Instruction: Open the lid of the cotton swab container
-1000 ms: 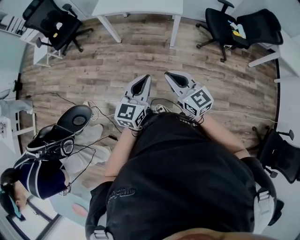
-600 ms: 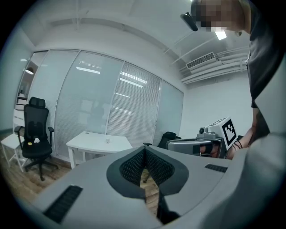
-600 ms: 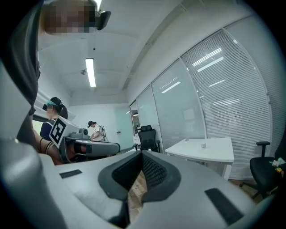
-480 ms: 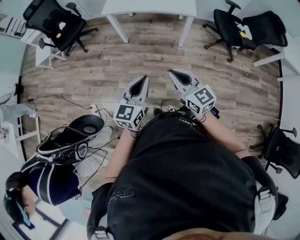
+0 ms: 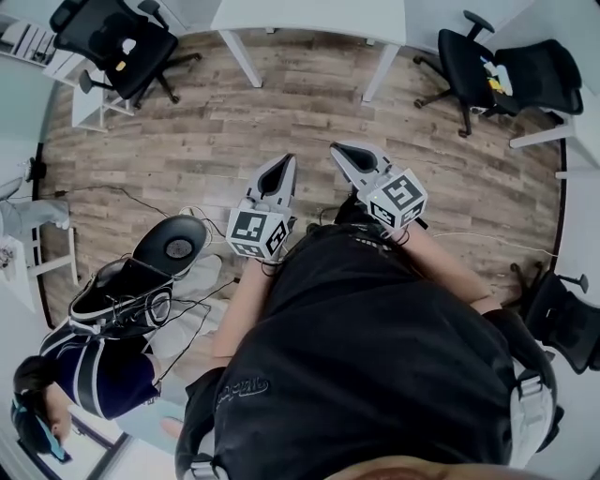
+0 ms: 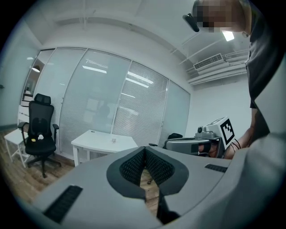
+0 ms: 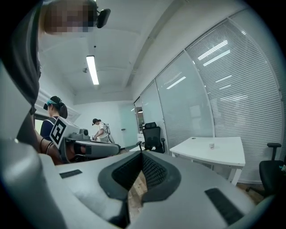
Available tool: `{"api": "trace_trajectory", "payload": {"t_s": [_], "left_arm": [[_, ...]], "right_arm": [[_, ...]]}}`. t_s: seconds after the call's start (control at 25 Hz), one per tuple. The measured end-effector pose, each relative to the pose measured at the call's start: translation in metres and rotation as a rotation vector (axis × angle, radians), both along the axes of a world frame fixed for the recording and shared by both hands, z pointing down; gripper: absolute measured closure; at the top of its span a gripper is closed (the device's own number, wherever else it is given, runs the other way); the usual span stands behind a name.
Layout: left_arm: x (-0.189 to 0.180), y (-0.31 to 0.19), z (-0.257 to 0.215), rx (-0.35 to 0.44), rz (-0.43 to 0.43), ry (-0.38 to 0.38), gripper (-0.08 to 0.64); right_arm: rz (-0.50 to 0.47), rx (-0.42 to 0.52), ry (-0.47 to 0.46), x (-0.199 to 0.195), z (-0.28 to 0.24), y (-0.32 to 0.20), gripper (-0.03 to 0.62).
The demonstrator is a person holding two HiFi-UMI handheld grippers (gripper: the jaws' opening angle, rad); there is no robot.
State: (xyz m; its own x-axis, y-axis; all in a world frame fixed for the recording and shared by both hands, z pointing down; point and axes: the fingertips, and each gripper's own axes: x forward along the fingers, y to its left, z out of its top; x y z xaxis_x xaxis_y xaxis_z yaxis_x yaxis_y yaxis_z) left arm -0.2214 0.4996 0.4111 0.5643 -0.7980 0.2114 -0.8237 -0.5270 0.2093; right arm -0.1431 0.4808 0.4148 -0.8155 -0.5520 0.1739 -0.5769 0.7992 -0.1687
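A: Underfoot?
B: Brown wood-plank floor (image 5: 281,122), running wall to wall.
A: Furniture?
B: White worktop (image 5: 309,14) on slim white legs at the far side, with black office chairs (image 5: 122,42) near both far corners.
A: Walls and light?
B: Glass partitions with closed blinds (image 6: 143,105), a lit ceiling strip (image 7: 92,69), and perhaps an air-conditioning vent (image 6: 209,61) up high.

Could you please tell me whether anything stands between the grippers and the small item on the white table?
Nothing visible does. Bare wood floor lies between the left gripper, the right gripper and the white table; the office chairs stand off to either side. The small item is too small to identify.
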Motion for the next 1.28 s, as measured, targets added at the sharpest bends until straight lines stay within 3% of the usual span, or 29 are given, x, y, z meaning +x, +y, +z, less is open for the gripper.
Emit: {"api": "trace_trajectory", "payload": {"t_s": [0.32,1.0,1.28], "left_arm": [[0.021,-0.068,-0.004,-0.004,-0.027,-0.002,0.543],[0.157,-0.2,-0.015,0.058,0.019,-0.028,0.543],[0.169,-0.228,-0.015,0.046,0.015,-0.043,0.543]], "right_arm": [[-0.051,0.007,0.008,0.016,-0.005,-0.066,0.569],[0.016,0.043,-0.01,0.157,-0.017,-0.193,0.569],[0.042,0.007,-0.017,0.182,-0.004,-0.216,0.569]]}}
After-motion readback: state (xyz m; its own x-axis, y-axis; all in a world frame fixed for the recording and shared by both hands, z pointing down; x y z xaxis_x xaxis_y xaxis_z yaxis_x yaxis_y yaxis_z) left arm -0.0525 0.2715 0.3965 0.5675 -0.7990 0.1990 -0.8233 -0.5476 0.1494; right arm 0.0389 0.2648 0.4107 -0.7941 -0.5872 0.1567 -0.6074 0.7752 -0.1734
